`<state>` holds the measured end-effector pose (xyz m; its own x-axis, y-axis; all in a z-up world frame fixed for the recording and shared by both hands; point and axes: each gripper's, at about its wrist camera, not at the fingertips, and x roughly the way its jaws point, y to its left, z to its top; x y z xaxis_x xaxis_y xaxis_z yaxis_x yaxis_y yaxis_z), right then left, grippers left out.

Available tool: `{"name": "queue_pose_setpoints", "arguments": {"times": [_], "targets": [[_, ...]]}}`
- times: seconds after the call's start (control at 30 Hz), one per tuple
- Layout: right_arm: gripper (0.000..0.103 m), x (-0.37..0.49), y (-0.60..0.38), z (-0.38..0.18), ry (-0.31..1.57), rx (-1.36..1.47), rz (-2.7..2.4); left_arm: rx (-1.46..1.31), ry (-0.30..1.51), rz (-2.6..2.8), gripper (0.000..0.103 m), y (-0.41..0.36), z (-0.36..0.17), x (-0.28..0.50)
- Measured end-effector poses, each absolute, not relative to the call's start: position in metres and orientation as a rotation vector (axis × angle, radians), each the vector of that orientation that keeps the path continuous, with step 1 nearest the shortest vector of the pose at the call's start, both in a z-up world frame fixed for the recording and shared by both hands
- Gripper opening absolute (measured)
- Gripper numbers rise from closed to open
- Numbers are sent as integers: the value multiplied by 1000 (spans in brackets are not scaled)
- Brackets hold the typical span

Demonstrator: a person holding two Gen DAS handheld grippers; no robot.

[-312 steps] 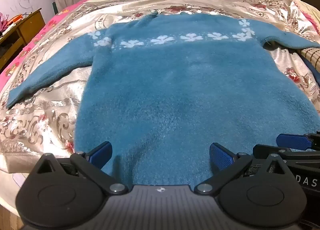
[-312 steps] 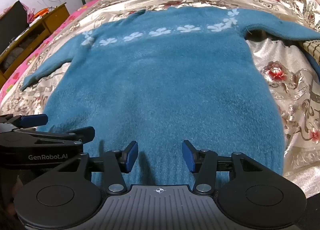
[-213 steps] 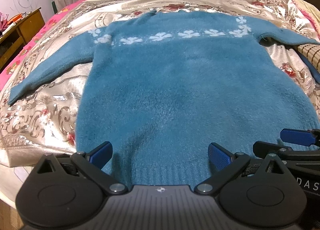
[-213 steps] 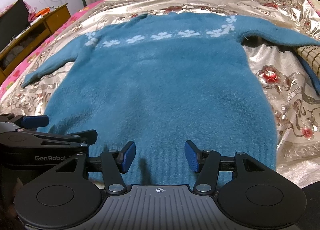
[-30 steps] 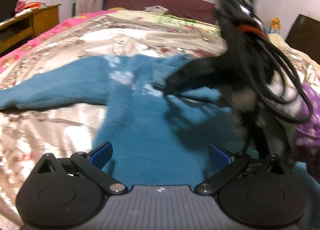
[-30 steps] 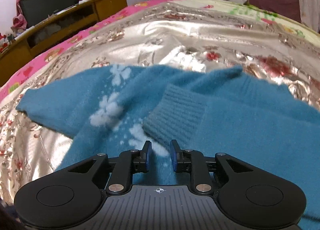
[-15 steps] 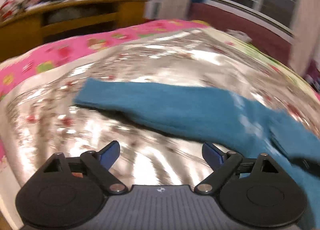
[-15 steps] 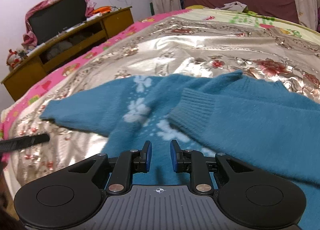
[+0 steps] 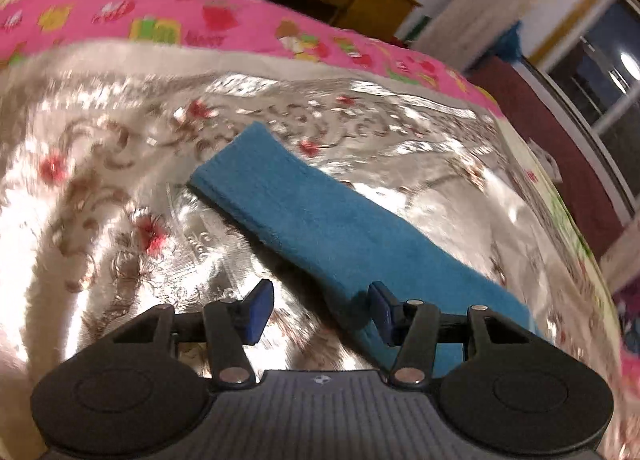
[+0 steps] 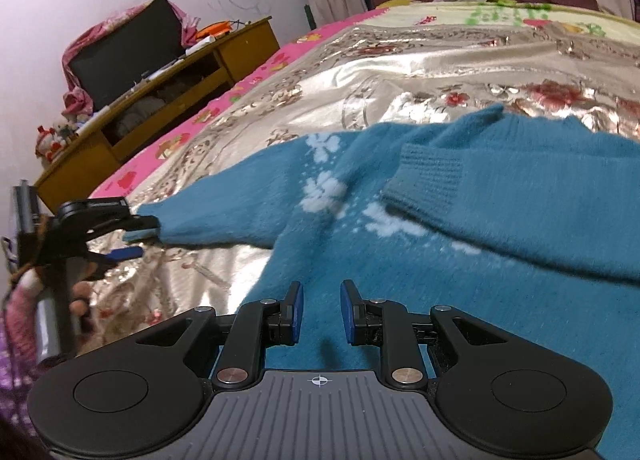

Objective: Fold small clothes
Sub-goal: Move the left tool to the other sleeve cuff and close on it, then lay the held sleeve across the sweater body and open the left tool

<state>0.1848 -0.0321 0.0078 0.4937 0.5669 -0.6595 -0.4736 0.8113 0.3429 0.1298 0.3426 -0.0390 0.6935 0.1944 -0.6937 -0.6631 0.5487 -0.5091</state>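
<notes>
Closing the spread-fingered left gripper [image 9: 316,312] squarely across the sleeve [image 9: 320,227] near its cuff would fold cleanly; the right gripper [image 10: 320,310] hovers narrowly parted, empty.

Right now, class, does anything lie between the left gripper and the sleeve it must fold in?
Nothing visible does. The left gripper is open right at the sleeve, which lies flat on the bedspread with nothing on top of it.
</notes>
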Motion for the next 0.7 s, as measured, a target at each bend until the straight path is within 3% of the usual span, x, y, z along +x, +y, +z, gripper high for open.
{"name": "queue_pose_setpoints", "arguments": {"times": [0.2, 0.43, 0.7], "targets": [[22, 179, -34, 8, 848, 159, 637, -863, 589, 596, 55, 344, -46, 145], [22, 173, -45, 12, 841, 212, 633, -909, 559, 625, 22, 356, -45, 154], [22, 165, -69, 8, 838, 287, 607, -872, 517, 578, 15, 356, -26, 165]]}}
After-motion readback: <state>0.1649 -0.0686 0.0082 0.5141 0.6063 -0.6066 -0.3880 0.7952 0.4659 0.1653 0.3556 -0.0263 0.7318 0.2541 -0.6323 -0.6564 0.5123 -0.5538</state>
